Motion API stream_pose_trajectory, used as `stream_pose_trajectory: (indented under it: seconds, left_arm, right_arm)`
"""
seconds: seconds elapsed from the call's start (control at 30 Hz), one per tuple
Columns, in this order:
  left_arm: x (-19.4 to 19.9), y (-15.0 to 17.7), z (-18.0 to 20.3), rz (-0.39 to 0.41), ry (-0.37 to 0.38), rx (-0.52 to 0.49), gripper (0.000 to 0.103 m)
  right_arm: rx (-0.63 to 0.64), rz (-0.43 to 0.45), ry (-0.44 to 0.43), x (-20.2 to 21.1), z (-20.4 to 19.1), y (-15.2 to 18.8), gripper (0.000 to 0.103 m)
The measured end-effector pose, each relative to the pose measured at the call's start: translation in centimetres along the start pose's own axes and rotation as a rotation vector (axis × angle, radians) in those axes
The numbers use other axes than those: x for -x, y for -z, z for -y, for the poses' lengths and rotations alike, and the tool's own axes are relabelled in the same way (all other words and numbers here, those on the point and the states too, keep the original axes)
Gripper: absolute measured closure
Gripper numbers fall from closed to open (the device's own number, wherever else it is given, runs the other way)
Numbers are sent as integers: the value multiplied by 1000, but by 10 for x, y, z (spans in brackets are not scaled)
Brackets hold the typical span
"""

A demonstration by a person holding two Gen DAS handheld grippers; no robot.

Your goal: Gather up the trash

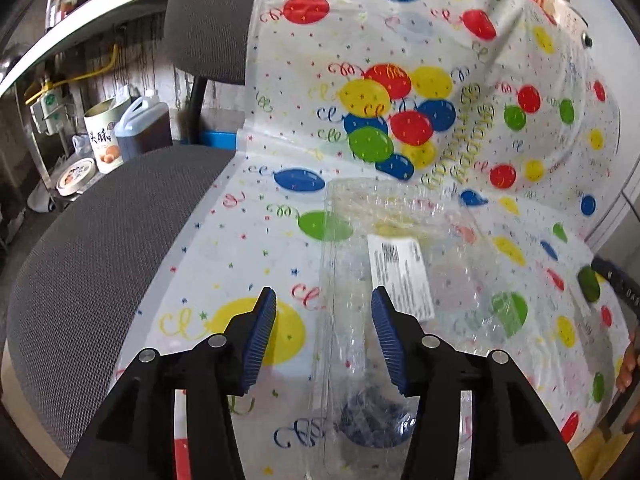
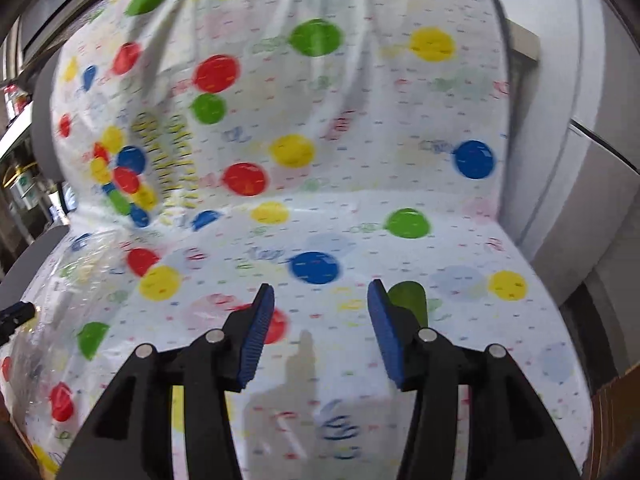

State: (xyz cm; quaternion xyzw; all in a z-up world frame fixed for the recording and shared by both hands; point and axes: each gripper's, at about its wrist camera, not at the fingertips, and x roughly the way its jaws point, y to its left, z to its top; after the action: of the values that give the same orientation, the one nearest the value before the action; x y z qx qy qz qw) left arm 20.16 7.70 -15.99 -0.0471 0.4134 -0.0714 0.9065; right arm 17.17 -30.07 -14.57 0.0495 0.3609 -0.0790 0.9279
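Note:
A clear bubble-wrap bag [image 1: 400,248] with a white printed label [image 1: 402,276] lies flat on a balloon-patterned plastic sheet [image 1: 360,60] draped over a chair. My left gripper [image 1: 324,300] is open just above the bag's near end, one finger on each side of its left part. The bag also shows at the left edge of the right wrist view [image 2: 52,300], blurred. My right gripper [image 2: 320,294] is open and empty over bare sheet [image 2: 400,120], to the right of the bag.
A black mesh office chair [image 1: 92,248] stands at the left. Behind it a shelf holds a tin can [image 1: 105,136], a jug of dark liquid [image 1: 142,128] and a lid. A white appliance [image 2: 580,140] stands at the right. A hand's fingers [image 1: 628,364] show at the right edge.

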Motion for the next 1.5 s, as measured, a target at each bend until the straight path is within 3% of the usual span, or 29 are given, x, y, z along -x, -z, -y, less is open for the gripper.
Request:
stream_pose_trajectory:
  seconds: [0.27, 0.47, 0.6, 1.03, 1.3, 1.37, 1.43, 1.5]
  left_arm:
    - [14, -12, 30, 73, 13, -36, 52]
    - [16, -13, 66, 81, 59, -90, 48]
    - [13, -10, 75, 69, 64, -90, 48]
    - [3, -8, 46, 68, -14, -47, 48]
    - [3, -7, 25, 61, -19, -15, 48]
    - [3, -6, 18, 57, -17, -2, 48]
    - [4, -5, 10, 53, -21, 9, 48]
    - [4, -4, 2, 47, -24, 21, 48]
  right_arm:
    - [-56, 22, 37, 18, 46, 17, 53]
    - [-82, 38, 53, 41, 71, 32, 50]
    - [-110, 12, 44, 30, 79, 31, 50]
    - [-84, -68, -10, -31, 43, 9, 50]
    - [-10, -179, -21, -54, 14, 4, 51]
    - [-1, -212, -18, -59, 8, 7, 54]
    - [9, -211, -27, -58, 3, 6, 68]
    - [33, -188, 12, -51, -5, 5, 69]
